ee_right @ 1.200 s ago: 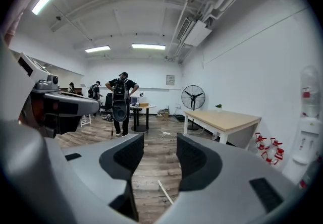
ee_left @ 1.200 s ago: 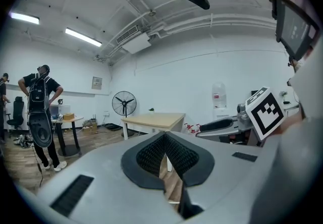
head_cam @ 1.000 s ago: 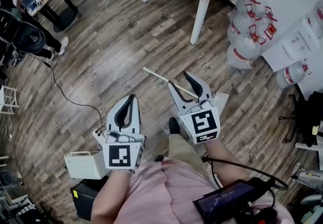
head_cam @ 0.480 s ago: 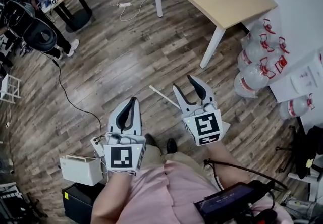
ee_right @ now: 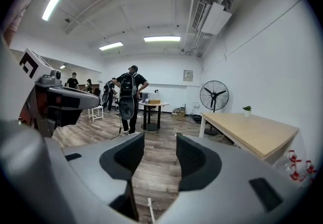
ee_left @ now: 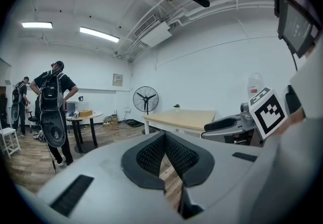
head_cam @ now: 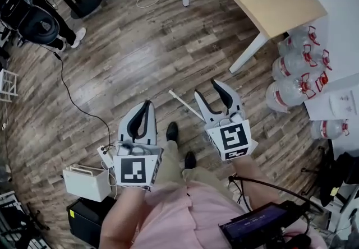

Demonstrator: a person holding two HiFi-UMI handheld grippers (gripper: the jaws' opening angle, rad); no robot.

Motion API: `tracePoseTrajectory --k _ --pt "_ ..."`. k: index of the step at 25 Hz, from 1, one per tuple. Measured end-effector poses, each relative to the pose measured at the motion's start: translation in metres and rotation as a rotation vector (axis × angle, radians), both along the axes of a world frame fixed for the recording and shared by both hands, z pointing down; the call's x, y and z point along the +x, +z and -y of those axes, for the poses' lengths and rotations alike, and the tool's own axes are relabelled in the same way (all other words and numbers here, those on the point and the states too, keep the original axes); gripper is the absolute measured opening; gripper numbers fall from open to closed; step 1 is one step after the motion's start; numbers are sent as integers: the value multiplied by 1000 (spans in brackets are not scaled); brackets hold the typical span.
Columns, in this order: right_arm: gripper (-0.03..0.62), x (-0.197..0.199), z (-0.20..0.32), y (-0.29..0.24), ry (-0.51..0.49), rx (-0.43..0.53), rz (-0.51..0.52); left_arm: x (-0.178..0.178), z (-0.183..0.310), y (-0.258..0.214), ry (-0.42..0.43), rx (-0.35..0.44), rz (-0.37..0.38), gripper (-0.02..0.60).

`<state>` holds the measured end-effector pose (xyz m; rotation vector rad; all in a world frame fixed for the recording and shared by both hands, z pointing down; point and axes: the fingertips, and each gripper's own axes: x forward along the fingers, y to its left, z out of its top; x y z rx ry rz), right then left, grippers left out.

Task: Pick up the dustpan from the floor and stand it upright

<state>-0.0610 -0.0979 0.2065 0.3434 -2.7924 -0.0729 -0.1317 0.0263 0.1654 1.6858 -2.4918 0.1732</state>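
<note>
Dustpan shows only as a thin white handle lying flat on the wood floor, with its pan end hidden under the right gripper. Its long axis runs on a slant in the head view: the free end points up and left, and the other end goes down and right beneath that gripper's jaws, which stand well apart over it with nothing between them. Left gripper hangs to the left, clear of the handle, jaws closed tip to tip on nothing.
</note>
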Motion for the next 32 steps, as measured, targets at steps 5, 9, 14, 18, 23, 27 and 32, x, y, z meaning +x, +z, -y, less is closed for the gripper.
tracePoseTrajectory --k 5,9,14,18,23,27,32 --pt "198 -49 13 45 -34 -42 -55 -49 17 31 -13 -23 -47 12" --pt "198 -84 17 98 -73 -59 -106 -86 25 75 -8 -59 -75 12" --pt "196 -109 17 171 -102 -76 -185 -112 31 135 -9 -78 -113 12" --pt "193 -121 15 231 -122 -75 -241 -123 34 179 2 -84 -130 12" --pt "190 -123 9 297 -148 -80 -293 -132 37 239 7 -135 -146 12" --pt "186 -129 7 348 -153 -79 -329 -135 40 293 46 -171 -172 12" --pt "184 -137 1 407 -184 -77 -382 -143 42 345 58 -184 -195 12"
